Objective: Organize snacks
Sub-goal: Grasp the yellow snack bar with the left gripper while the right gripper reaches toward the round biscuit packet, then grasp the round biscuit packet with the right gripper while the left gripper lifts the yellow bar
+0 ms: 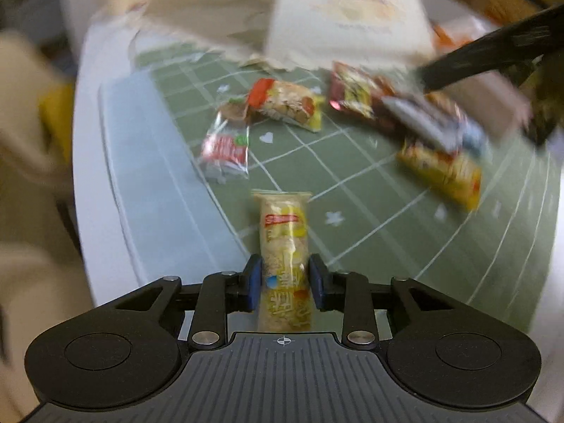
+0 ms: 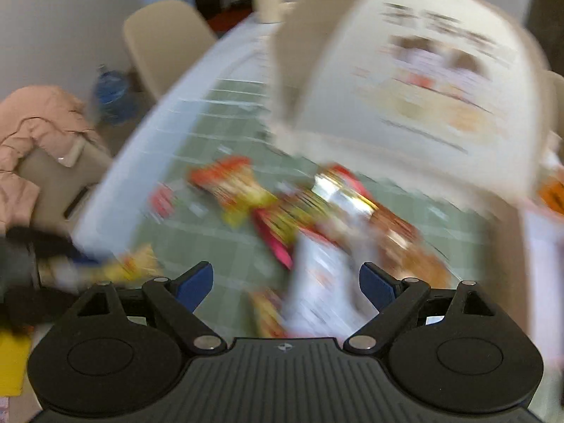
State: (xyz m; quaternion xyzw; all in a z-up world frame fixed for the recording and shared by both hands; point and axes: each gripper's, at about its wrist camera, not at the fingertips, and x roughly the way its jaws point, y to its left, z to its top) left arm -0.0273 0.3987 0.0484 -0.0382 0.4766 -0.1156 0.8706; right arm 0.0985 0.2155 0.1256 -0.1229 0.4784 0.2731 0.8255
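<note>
Jaws of the left gripper [image 1: 285,282] are clamping a yellow snack pack [image 1: 284,246] over the green bench [image 1: 387,190]. Only the right wrist view is showing the right gripper [image 2: 286,283] gaping over blurred snack packets [image 2: 317,211].

Yellow snack pack [image 1: 284,257] upright lengthwise; other snack packets [image 1: 285,104] scattered on green mat [image 1: 370,211].

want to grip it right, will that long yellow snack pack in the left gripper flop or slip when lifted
The yellow snack pack sticks out straight past the left gripper, so it probably holds its shape. Its glossy wrapper may slide between the pads. It looks slim, likely light.
</note>
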